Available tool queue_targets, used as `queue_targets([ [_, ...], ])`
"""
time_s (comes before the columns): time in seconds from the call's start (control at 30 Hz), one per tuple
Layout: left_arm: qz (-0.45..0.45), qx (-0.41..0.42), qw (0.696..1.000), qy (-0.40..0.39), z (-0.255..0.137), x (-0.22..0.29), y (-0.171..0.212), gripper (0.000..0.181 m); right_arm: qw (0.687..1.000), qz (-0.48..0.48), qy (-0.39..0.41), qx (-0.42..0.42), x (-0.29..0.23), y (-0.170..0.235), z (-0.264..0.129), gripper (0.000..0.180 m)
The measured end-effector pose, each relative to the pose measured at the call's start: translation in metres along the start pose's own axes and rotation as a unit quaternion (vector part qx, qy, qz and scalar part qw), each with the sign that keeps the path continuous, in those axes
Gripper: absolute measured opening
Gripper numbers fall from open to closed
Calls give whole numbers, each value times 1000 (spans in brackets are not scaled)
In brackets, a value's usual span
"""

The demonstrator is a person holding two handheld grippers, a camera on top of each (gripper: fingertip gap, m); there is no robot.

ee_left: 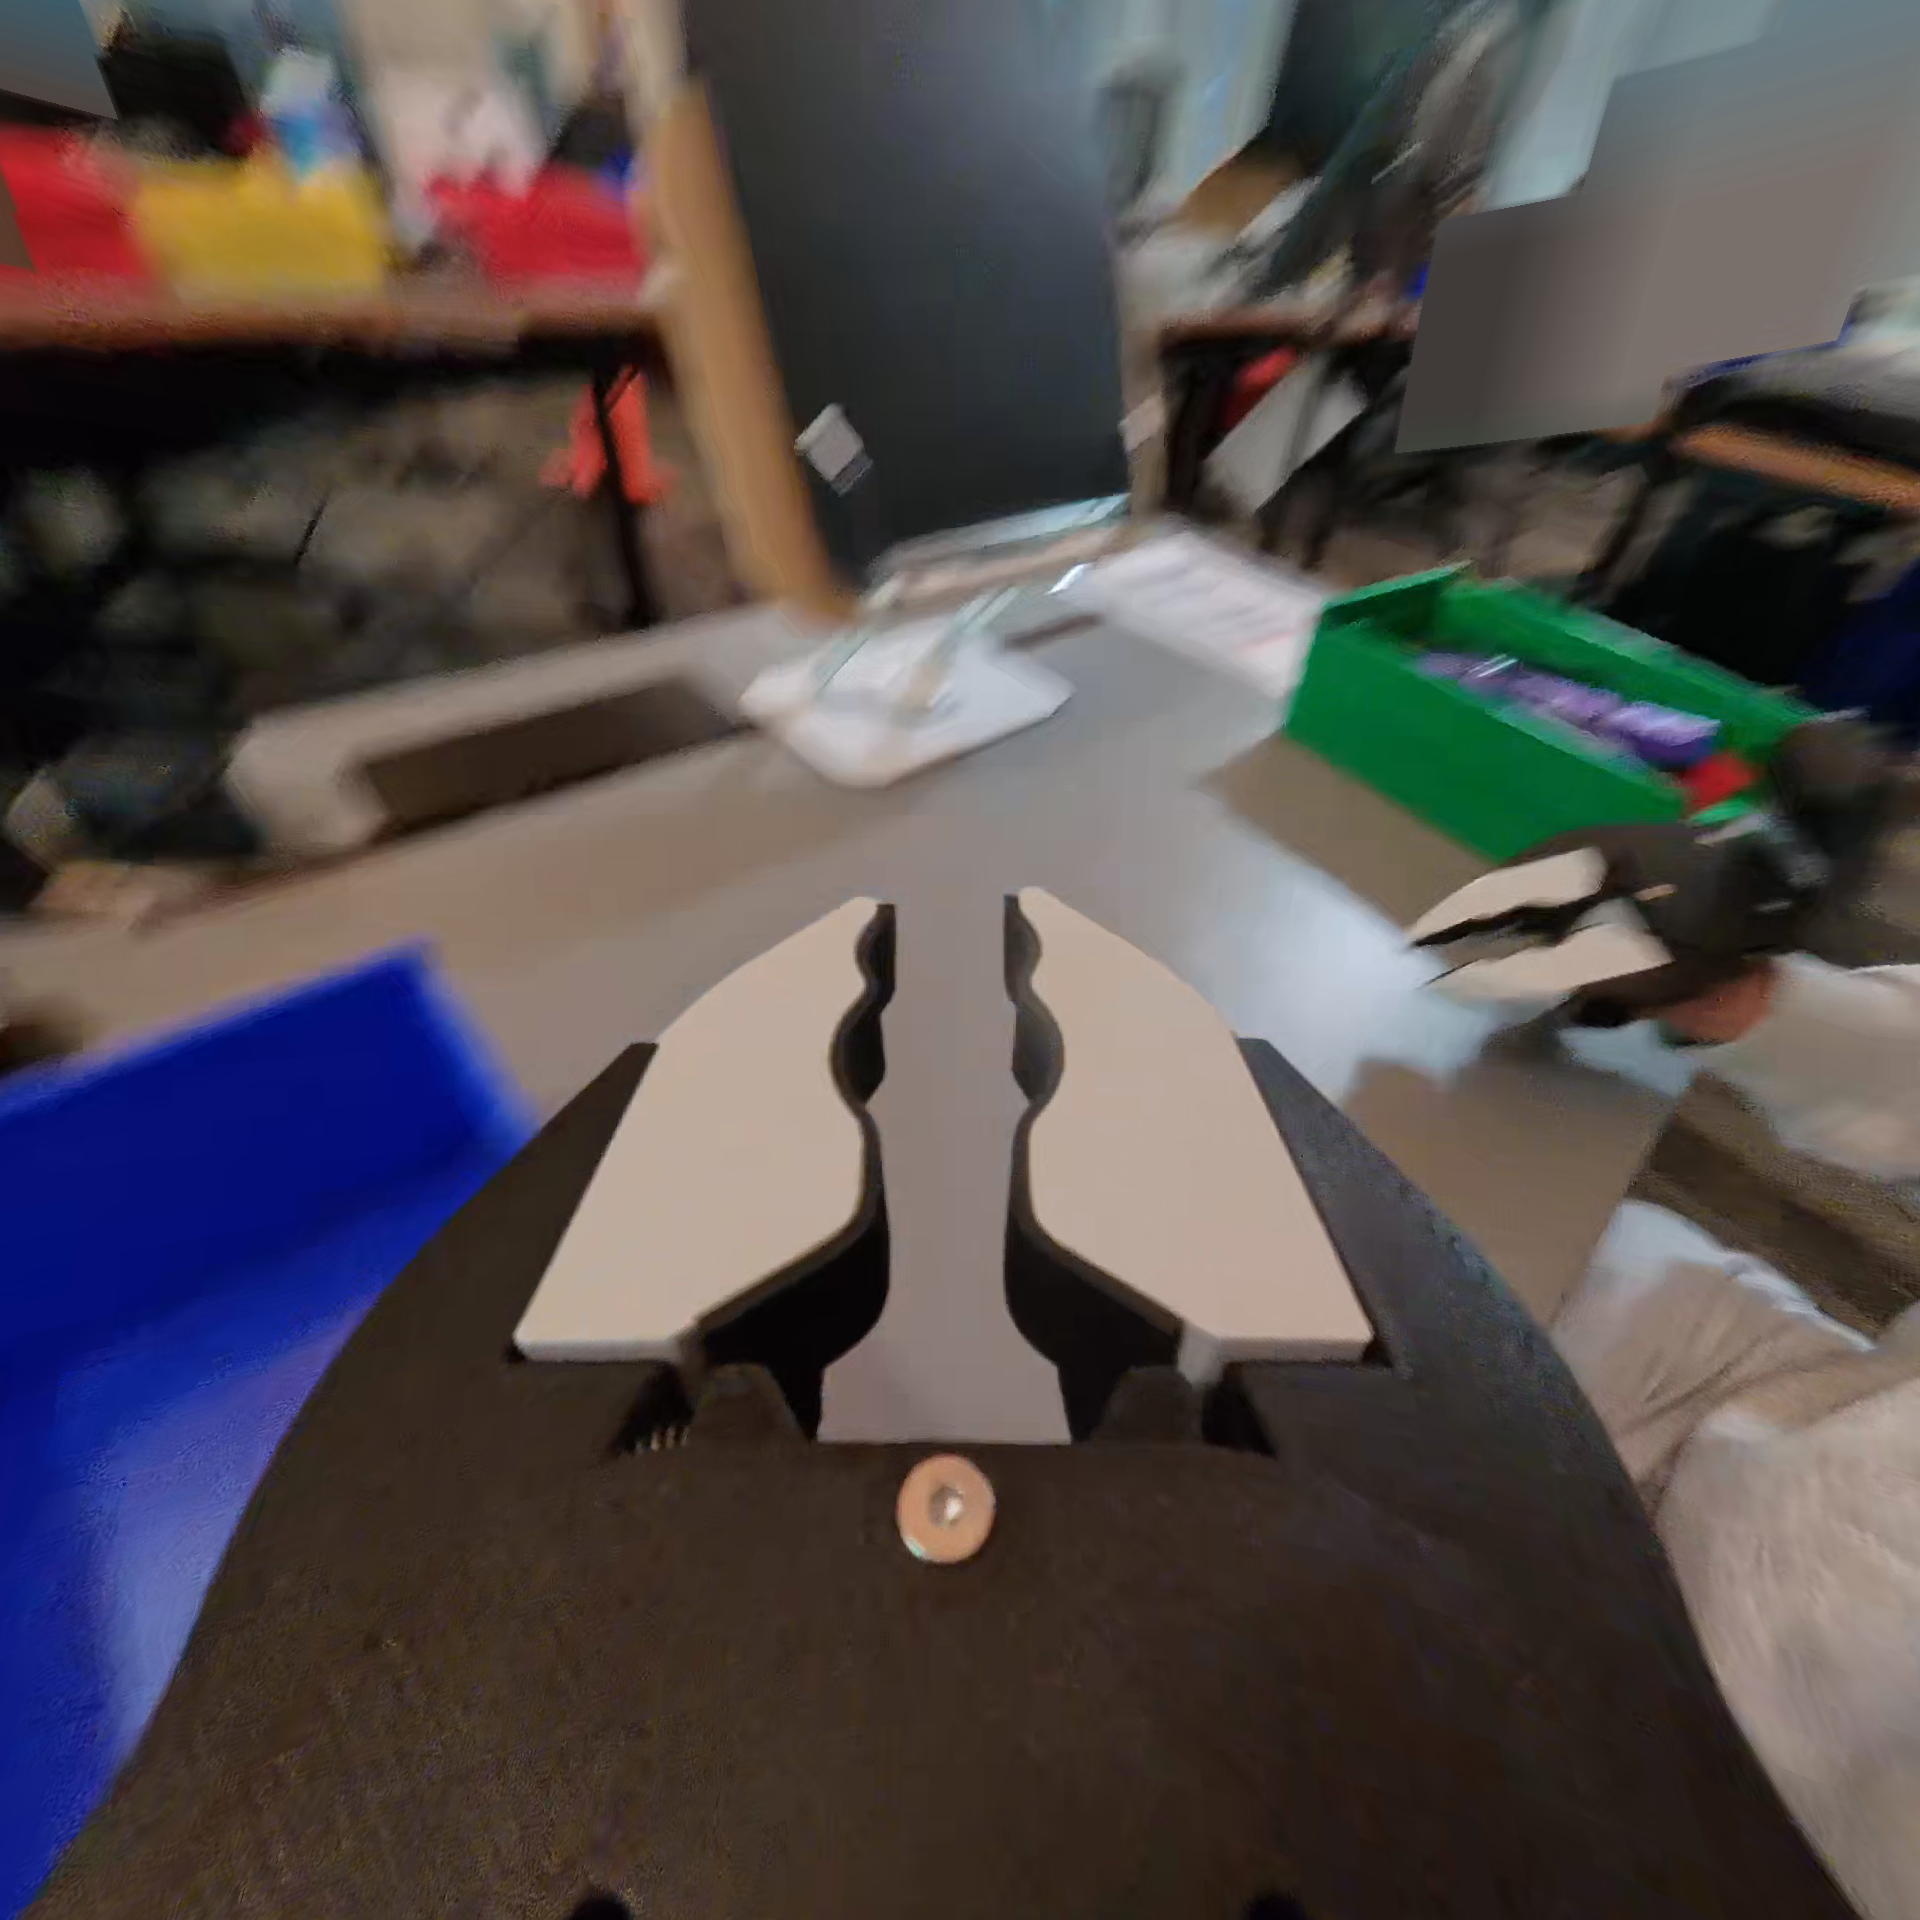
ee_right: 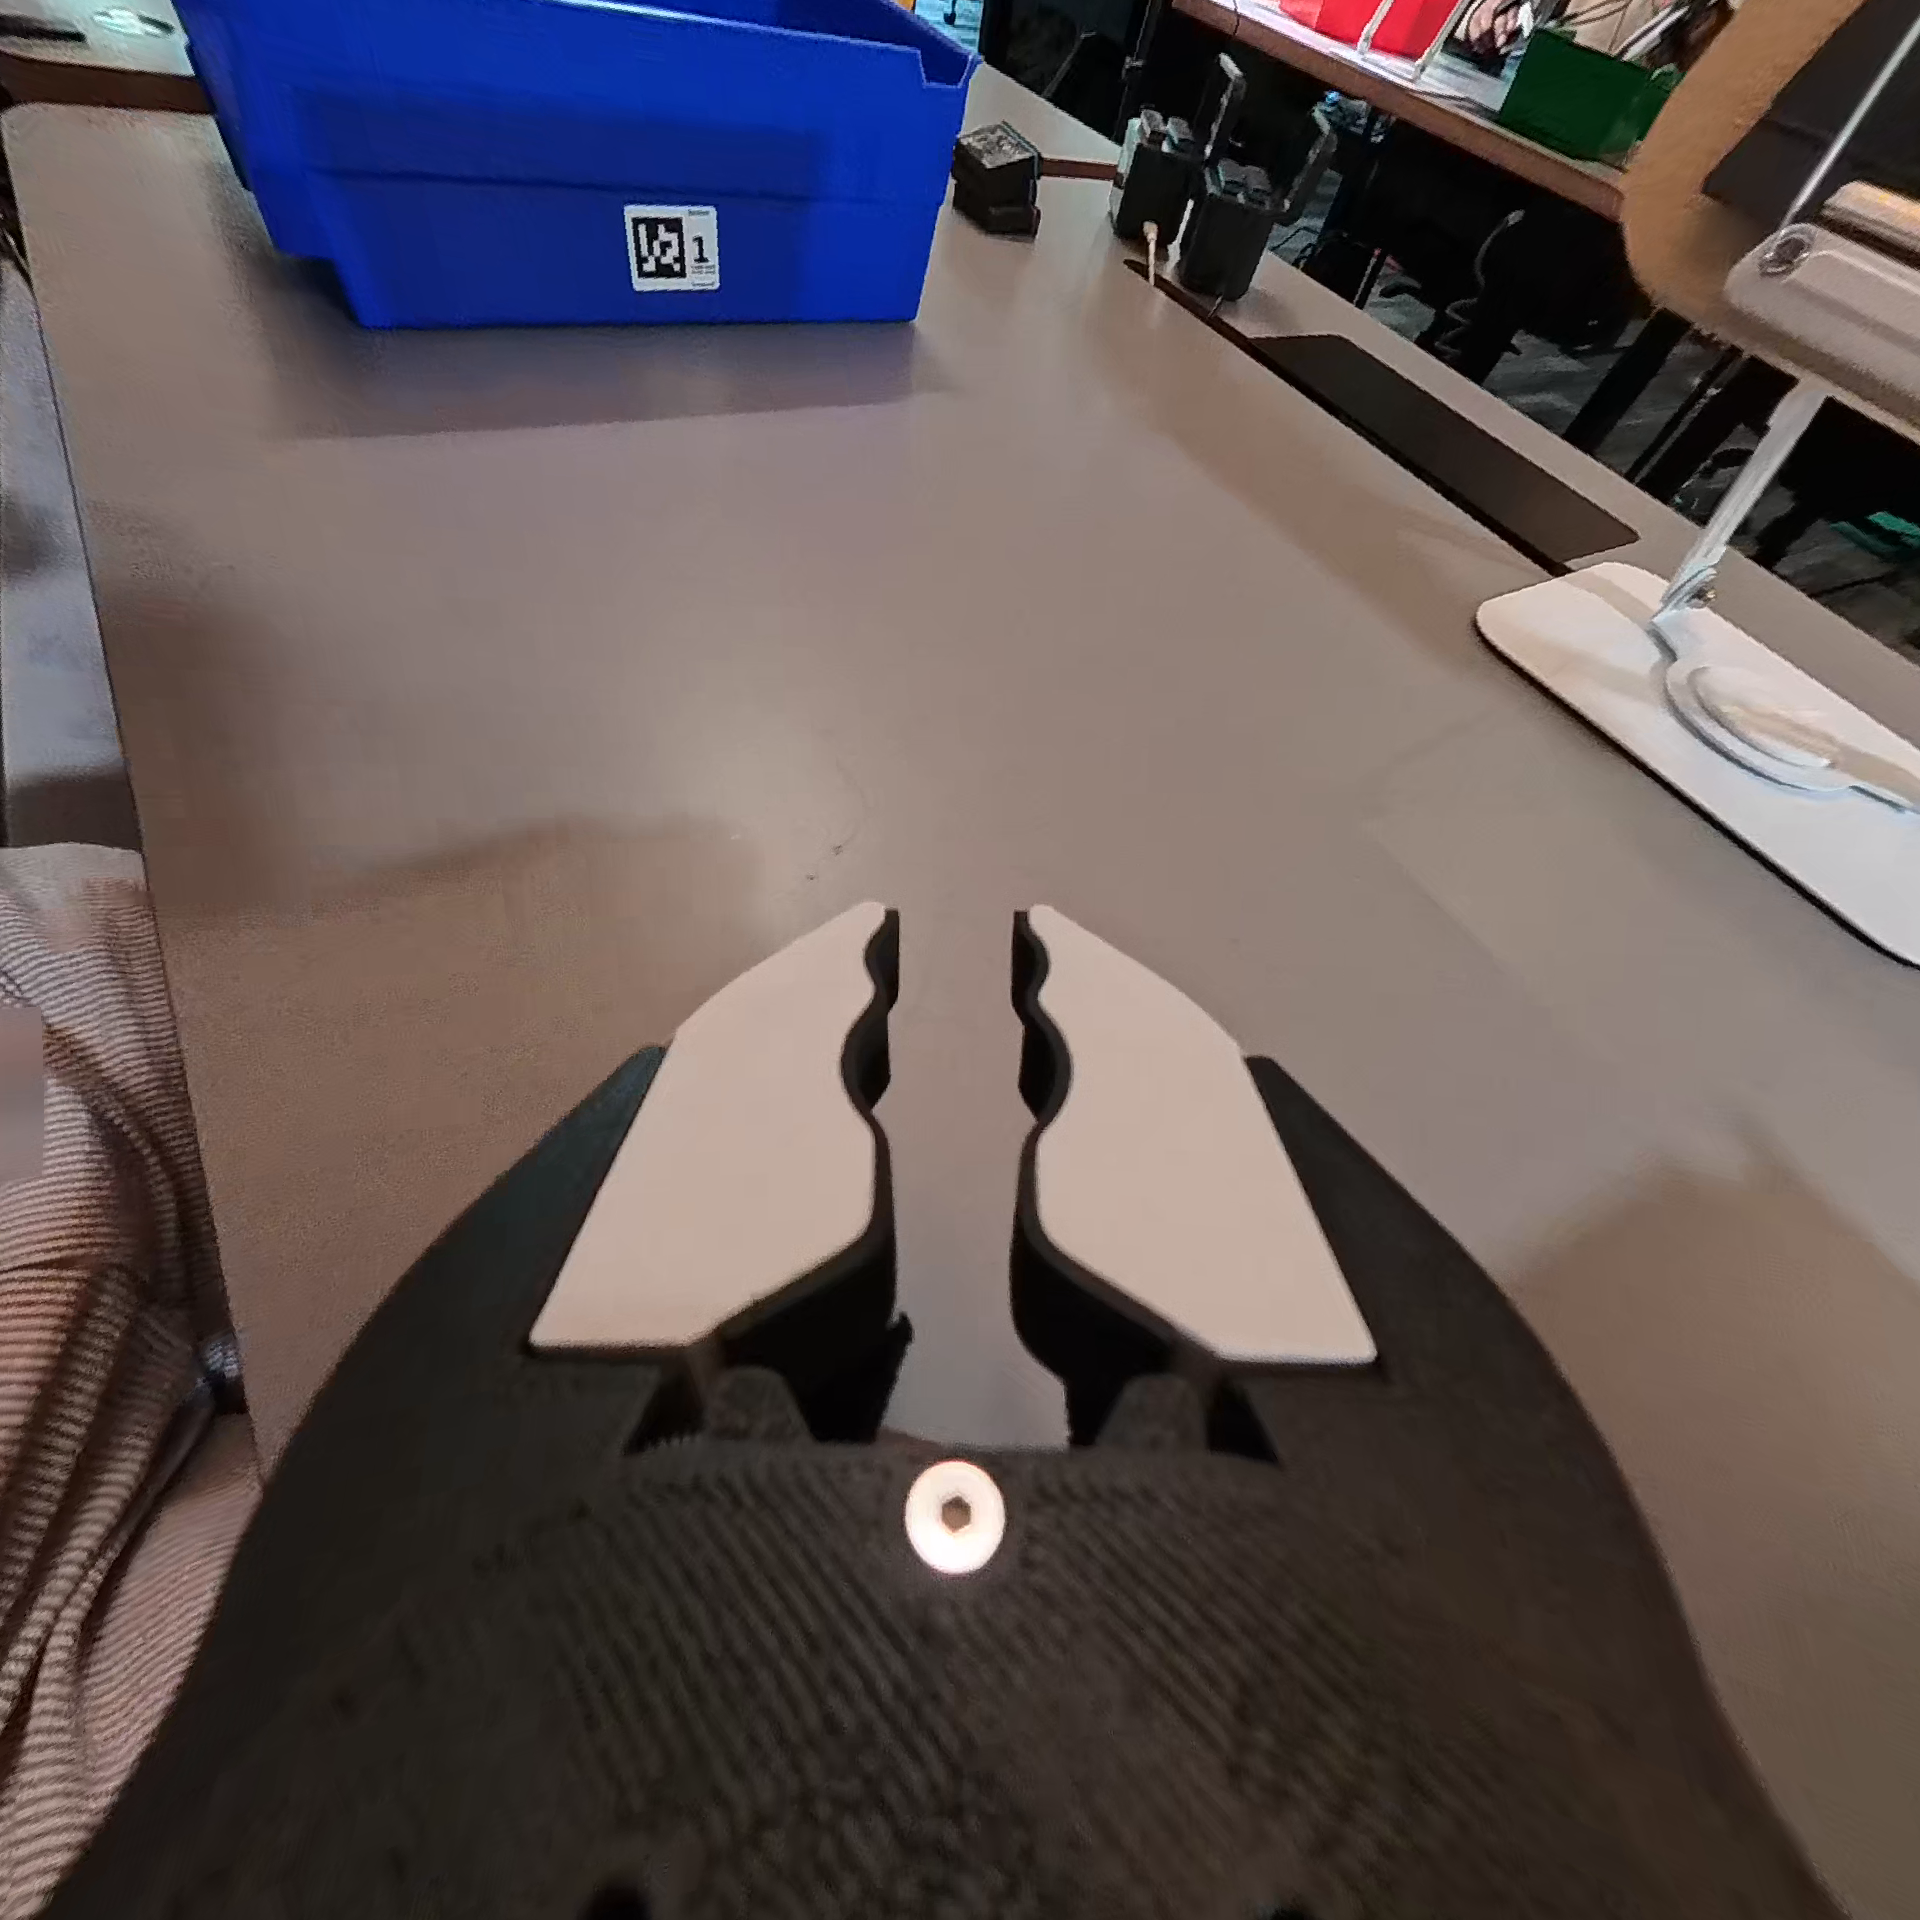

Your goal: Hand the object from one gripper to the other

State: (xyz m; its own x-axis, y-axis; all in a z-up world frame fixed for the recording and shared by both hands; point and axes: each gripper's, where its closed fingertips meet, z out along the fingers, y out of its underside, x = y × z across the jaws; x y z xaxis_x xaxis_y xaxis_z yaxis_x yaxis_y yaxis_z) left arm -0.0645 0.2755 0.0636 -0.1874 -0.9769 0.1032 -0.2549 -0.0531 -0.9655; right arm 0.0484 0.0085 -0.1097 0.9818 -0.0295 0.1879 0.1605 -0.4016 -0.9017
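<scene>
My left gripper is held over the grey table with its jaws a narrow gap apart and nothing between them. My right gripper is the same, a narrow gap and empty, low over the table. It also shows in the left wrist view at the right, held by a hand, in front of a green bin. That bin holds blurred purple and red things. Neither gripper holds an object. The left wrist view is motion-blurred.
A blue bin with a square marker label stands at the table's far end; it also shows at the left. A white stand base sits at the right. Black devices and a dark slot lie near the table's right edge. A striped sleeve is at the left.
</scene>
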Motion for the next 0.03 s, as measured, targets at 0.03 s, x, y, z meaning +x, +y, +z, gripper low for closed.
queue_targets([
  [0.03,-23,-48,998,-47,-15,-28,18,22,1000,-2,-2,-2,-1,1,1,21],
])
